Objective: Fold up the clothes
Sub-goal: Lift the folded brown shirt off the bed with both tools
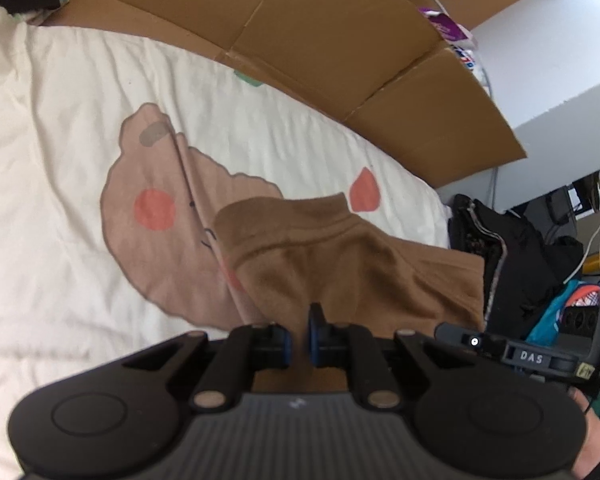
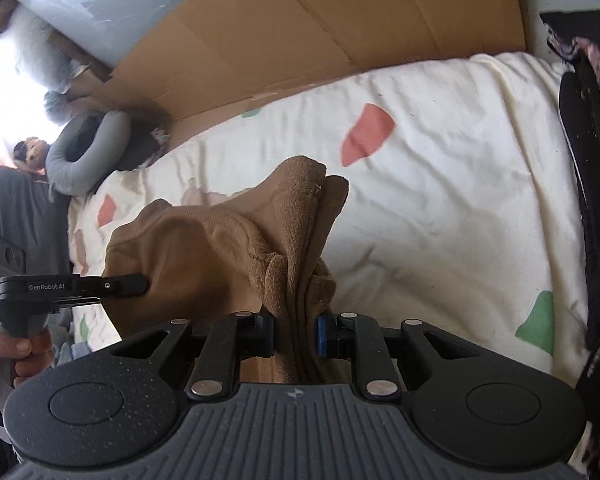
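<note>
Both grippers pinch the brown garment (image 2: pixel 220 248): right gripper (image 2: pixel 296 334) on a bunched edge, left gripper (image 1: pixel 298 340) on thin cloth, above the bedspread (image 2: pixel 440 208). Likely lifting before folding; next, spread it flat ahead of the fingers.

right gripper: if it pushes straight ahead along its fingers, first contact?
The brown garment itself: the right gripper is already shut on a bunched fold rising ahead. Beyond that, probably the cream bedsheet; depth is unclear.

left gripper (image 1: pixel 299 340): showing black linkage arms, silver round screws, blue pad edges, a ribbed grey body.
right gripper (image 2: pixel 296 330): showing the same build; one blue pad.
left hand (image 2: pixel 18 354): showing bare skin.
right hand (image 1: pixel 592 448): wearing a dark sleeve.
</note>
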The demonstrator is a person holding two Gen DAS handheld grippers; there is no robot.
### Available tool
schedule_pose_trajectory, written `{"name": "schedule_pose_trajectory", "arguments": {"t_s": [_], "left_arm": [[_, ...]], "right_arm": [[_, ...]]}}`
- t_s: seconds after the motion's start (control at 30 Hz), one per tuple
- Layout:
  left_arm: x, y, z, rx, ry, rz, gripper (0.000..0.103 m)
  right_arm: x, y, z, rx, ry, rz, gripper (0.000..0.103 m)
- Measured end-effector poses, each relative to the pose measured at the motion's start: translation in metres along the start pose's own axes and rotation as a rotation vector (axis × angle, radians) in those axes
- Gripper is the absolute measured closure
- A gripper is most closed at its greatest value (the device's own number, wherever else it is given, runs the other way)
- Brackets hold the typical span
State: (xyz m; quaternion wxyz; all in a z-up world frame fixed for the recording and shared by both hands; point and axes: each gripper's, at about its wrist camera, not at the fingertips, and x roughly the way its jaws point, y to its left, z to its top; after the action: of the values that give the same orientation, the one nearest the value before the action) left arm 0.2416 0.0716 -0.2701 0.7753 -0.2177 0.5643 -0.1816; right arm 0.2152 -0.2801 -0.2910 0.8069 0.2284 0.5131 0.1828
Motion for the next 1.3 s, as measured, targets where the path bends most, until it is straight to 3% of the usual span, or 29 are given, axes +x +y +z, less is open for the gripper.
{"name": "schedule_pose_trajectory", "arguments": {"t_s": [0.57, 1.1, 1.3], "left_arm": [[-0.119, -0.095, -0.025, 0.078, -0.044, 0.039, 0.095], [-0.249, -0.212, -0.016, 0.182, -0.255, 0.003, 0.095], [-0.291, -0.256, -0.011, 0.221, -0.298, -0.016, 0.095]], "right_arm": [[-0.119, 0.079, -0.011, -0.119, -0.042, 0.030, 0.087], [-0.260, 0.153, 0.040, -0.199, -0.269, 0.033, 0.088], [-0.316, 0.179, 0.063, -0.222, -0.346, 0.032, 0.088]]}}
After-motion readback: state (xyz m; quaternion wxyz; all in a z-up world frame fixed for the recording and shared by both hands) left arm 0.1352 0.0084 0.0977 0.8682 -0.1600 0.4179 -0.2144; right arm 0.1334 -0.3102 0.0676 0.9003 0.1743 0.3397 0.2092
